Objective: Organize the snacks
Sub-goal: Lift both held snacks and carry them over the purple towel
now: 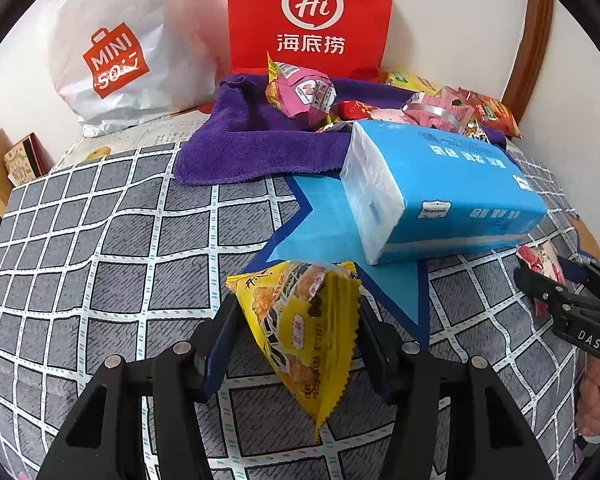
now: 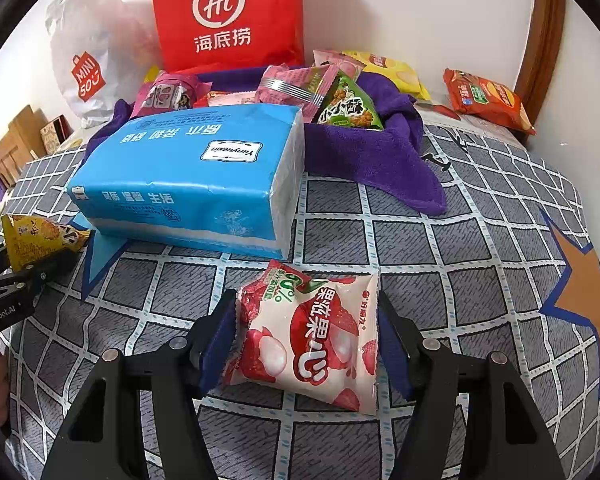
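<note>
My left gripper (image 1: 296,316) is shut on a yellow snack packet (image 1: 304,332) and holds it above the checked cloth; it also shows at the left of the right wrist view (image 2: 40,236). My right gripper (image 2: 306,320) is shut on a white and red lychee snack packet (image 2: 312,336), which also shows at the right edge of the left wrist view (image 1: 540,260). Several more snack packets (image 2: 300,88) lie on a purple towel (image 2: 380,152) at the back.
A blue tissue pack (image 2: 188,176) lies in the middle of the table. A red Haidilao bag (image 2: 228,16) and a white Miniso bag (image 2: 88,60) stand against the wall. An orange chip bag (image 2: 488,96) and a yellow bag (image 2: 396,72) lie back right.
</note>
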A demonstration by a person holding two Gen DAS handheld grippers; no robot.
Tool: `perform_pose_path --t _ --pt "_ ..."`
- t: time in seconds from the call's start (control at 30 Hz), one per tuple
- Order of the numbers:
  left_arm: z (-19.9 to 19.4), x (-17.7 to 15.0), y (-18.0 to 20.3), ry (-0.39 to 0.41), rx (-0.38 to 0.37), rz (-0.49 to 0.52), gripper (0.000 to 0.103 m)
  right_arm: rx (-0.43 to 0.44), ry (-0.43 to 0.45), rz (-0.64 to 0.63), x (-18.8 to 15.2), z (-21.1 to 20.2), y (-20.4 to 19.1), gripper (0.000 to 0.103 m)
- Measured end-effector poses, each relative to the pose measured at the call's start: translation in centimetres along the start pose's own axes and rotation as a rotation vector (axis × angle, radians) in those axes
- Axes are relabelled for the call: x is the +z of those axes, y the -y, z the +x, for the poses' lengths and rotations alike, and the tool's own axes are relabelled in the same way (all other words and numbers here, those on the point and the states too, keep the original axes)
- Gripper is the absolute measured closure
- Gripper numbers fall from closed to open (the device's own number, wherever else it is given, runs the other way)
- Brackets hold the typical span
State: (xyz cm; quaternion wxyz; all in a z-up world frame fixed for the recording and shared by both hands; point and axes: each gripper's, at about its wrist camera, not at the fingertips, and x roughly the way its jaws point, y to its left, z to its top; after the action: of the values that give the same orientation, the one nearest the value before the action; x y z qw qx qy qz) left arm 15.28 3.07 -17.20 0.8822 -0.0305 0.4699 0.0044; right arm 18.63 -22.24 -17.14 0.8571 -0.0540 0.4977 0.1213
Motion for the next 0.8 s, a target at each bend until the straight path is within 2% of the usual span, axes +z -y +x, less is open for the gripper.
perform_pose_path --t 0.57,0.7,0.8 --pt "-0.3 -0.1 -0.5 0.007 -0.040 -0.031 0.052 0.003 0.009 0.002 -0.1 -0.4 0.1 0.048" --pt "-0.5 -0.3 -0.3 -0.004 -0.029 0.001 0.052 0.000 0.009 -0.020 -0.1 -0.7 -0.3 0.048" --pt "-1.4 -0.7 -0.6 -0.015 -0.084 -0.029 0.052 0.011 0.017 -0.030 -0.5 -1.6 -0.9 0.049"
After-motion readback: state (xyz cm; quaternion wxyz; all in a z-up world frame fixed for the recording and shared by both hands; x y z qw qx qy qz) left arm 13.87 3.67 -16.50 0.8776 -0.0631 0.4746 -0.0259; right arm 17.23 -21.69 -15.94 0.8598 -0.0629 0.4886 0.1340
